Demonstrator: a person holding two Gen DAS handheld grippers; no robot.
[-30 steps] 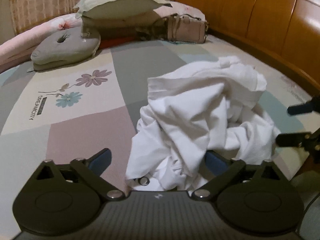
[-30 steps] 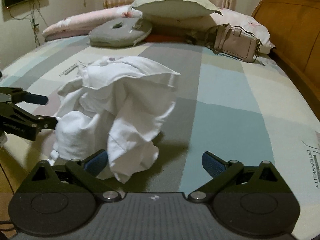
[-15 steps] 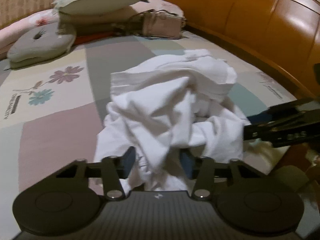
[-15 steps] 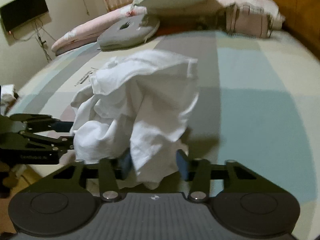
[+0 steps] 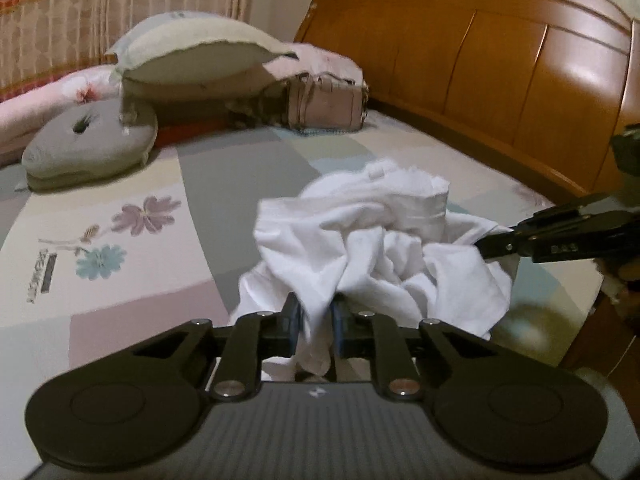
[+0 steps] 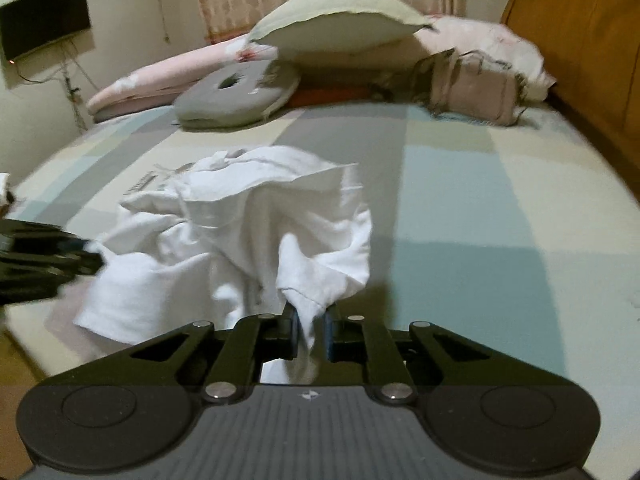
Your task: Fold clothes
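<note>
- On the patchwork-print bed (image 5: pixel 168 184), near its front edge: crumpled white cotton garment (image 5: pixel 372 248), soft, light, limp.
- Left claw (image 5: pixel 314 322) and right claw (image 6: pixel 310 330) each pinching a fold.
- Best gripped at hems or corners.

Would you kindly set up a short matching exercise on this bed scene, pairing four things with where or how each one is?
Things:
1. white garment
2. left gripper
3. grey round cushion
4. pink handbag

States or places:
A. lies beside the stacked pillows, a hole in its middle
B. stands at the far end of the bed, near the wooden headboard
C. crumpled in a heap, pinched at two spots
D. shut on a fold of white cloth

Pairs: 1-C, 2-D, 3-A, 4-B
</note>
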